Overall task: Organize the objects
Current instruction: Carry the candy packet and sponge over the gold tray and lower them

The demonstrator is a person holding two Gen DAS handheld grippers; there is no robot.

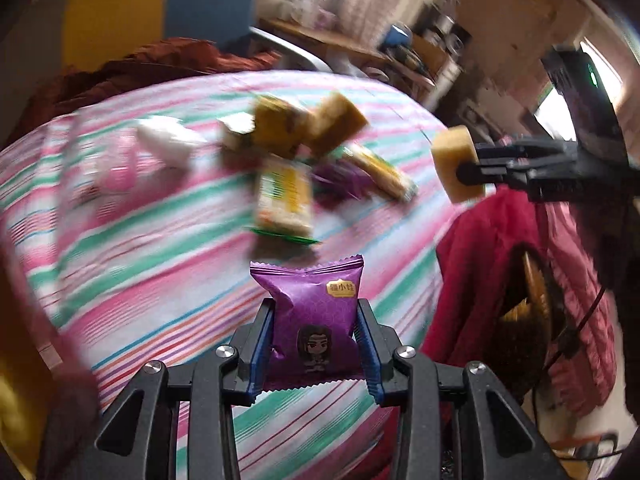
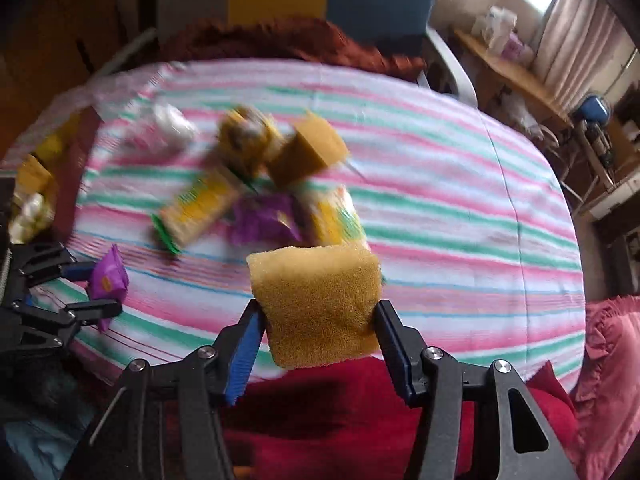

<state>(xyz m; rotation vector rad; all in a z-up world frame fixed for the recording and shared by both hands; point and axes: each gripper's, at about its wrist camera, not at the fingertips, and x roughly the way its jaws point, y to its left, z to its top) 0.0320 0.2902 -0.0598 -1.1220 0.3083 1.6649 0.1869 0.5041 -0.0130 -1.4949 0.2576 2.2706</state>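
Observation:
My left gripper [image 1: 314, 344] is shut on a purple snack packet [image 1: 312, 320] and holds it above the striped tablecloth [image 1: 140, 264]; it also shows at the left of the right wrist view [image 2: 90, 290]. My right gripper [image 2: 320, 320] is shut on a yellow sponge [image 2: 318, 306], held over the table's near edge; it shows in the left wrist view [image 1: 464, 168] at the right. A blurred pile lies mid-table: another sponge [image 2: 308, 152], yellow cracker packs [image 2: 200, 210], a purple packet [image 2: 260, 220], a white packet [image 1: 168, 142].
A brown box [image 2: 36, 184] with yellow and white items stands at the table's left edge. A red garment [image 2: 360, 412] hangs at the near edge. A dark red cloth [image 2: 280, 40] and a chair lie beyond the far edge.

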